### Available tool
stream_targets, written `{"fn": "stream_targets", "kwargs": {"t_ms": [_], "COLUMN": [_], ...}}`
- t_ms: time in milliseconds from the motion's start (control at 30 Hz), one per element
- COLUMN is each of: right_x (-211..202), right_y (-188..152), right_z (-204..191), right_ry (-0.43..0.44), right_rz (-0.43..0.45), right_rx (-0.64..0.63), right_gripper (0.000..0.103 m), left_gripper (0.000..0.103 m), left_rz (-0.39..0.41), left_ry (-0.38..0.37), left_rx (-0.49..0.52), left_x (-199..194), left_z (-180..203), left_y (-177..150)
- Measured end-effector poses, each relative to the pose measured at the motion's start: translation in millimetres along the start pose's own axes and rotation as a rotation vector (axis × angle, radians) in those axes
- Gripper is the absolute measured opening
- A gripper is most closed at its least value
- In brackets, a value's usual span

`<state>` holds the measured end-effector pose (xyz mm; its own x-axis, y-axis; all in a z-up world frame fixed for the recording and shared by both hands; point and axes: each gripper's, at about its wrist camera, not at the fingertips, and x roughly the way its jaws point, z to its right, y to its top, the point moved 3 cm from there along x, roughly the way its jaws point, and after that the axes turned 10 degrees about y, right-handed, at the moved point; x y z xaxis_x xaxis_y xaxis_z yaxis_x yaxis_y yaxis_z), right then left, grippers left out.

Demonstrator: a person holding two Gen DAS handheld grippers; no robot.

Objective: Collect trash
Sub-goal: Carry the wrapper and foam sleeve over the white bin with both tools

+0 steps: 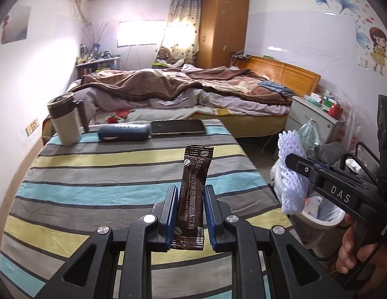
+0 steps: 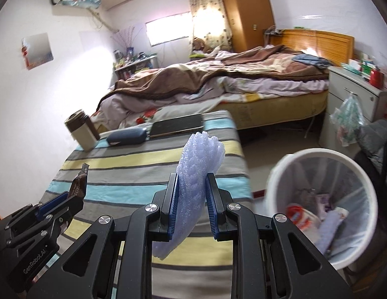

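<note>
My left gripper point(image 1: 189, 191) is shut on a brown coffee sachet point(image 1: 193, 186), held upright above the striped table point(image 1: 93, 174). My right gripper point(image 2: 192, 182) is shut on a pale lilac foam fruit net point(image 2: 198, 169); it also shows in the left wrist view point(image 1: 292, 172) at the right, over the bin. A white trash bin point(image 2: 275, 174) with a clear liner and several bits of trash stands on the floor right of the table. The left gripper and sachet point(image 2: 80, 182) show at the lower left of the right wrist view.
At the table's far edge stand a beige and brown mug point(image 1: 62, 122), a dark blue glasses case point(image 1: 123, 132) and a dark tablet point(image 1: 178, 127). Behind is an unmade bed point(image 1: 181, 89). A white nightstand point(image 2: 350, 92) with a hanging bag stands at the right.
</note>
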<state>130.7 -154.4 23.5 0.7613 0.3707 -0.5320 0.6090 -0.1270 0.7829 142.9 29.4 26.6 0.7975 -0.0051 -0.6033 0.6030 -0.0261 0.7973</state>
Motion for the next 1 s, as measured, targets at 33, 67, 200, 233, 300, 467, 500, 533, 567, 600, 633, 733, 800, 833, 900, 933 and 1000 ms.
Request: {"fn": "stream_targets", "kwargs": {"t_ms": [33, 67, 200, 233, 300, 467, 500, 533, 567, 600, 633, 733, 800, 833, 900, 933, 1000], "right_x": [-3.7, -7.7, -20.3, -23.2, -28.8, -41.5, -43.1, -45.7, -48.5, -49.6, -52.7, -58.3, -59.2, -59.0, -58.4, -58.4, -58.3], "right_y": [-0.2, 0.0, -1.4, -2.0, -3.4, -7.5, -8.5, -9.8, -10.8, -11.9, -13.8, -15.6, -16.1, -16.4, -17.8, -19.1, -21.3], "right_z": [4.0, 8.6, 26.1, 30.9, 40.3, 67.5, 72.7, 80.3, 86.1, 93.7, 99.1, 114.3, 120.1, 124.7, 133.0, 134.9, 144.1], "right_ry": [-0.004, -0.013, -0.041, -0.053, -0.061, -0.117, -0.125, -0.14, -0.153, -0.175, -0.183, -0.202, -0.212, -0.221, -0.232, -0.236, -0.251], "right_rz": [0.006, 0.015, 0.037, 0.041, 0.045, 0.036, 0.029, 0.022, 0.022, 0.015, 0.011, 0.013, 0.004, -0.002, -0.017, -0.02, -0.029], "right_rx": [0.004, 0.01, 0.031, 0.038, 0.05, 0.047, 0.044, 0.042, 0.044, 0.043, 0.041, 0.056, 0.06, 0.064, 0.074, 0.077, 0.09], "right_gripper": [0.024, 0.024, 0.024, 0.024, 0.024, 0.024, 0.024, 0.024, 0.024, 0.024, 0.024, 0.024, 0.024, 0.024, 0.024, 0.024, 0.024], "left_gripper": [0.022, 0.021, 0.022, 0.022, 0.021, 0.021, 0.022, 0.021, 0.021, 0.021, 0.021, 0.022, 0.022, 0.022, 0.022, 0.022, 0.022], "left_rz": [0.003, 0.005, 0.014, 0.015, 0.013, 0.005, 0.005, 0.006, 0.005, 0.0, -0.008, -0.02, -0.032, -0.035, -0.04, -0.047, -0.063], "left_ry": [-0.008, -0.017, -0.058, -0.068, -0.079, -0.128, -0.136, -0.143, -0.151, -0.158, -0.179, -0.216, -0.234, -0.24, -0.254, -0.26, -0.273], "left_rx": [0.005, 0.009, 0.028, 0.036, 0.047, 0.104, 0.113, 0.127, 0.145, 0.15, 0.158, 0.184, 0.195, 0.201, 0.222, 0.229, 0.241], "left_x": [-2.2, -3.1, -7.5, -7.8, -8.7, -4.5, -3.8, -3.4, -1.6, 0.2, 2.4, 7.8, 11.6, 13.2, 16.1, 19.0, 25.7], "left_z": [5.8, 11.9, 35.2, 41.3, 52.7, 93.0, 99.6, 107.1, 117.7, 124.5, 134.0, 157.0, 170.4, 175.5, 188.5, 193.6, 204.4], "left_y": [-0.2, 0.2, 1.5, 1.6, 1.3, 0.5, 0.2, 0.0, -0.1, -0.4, -0.3, -0.6, -1.4, -1.2, -2.0, -1.8, -2.7]}}
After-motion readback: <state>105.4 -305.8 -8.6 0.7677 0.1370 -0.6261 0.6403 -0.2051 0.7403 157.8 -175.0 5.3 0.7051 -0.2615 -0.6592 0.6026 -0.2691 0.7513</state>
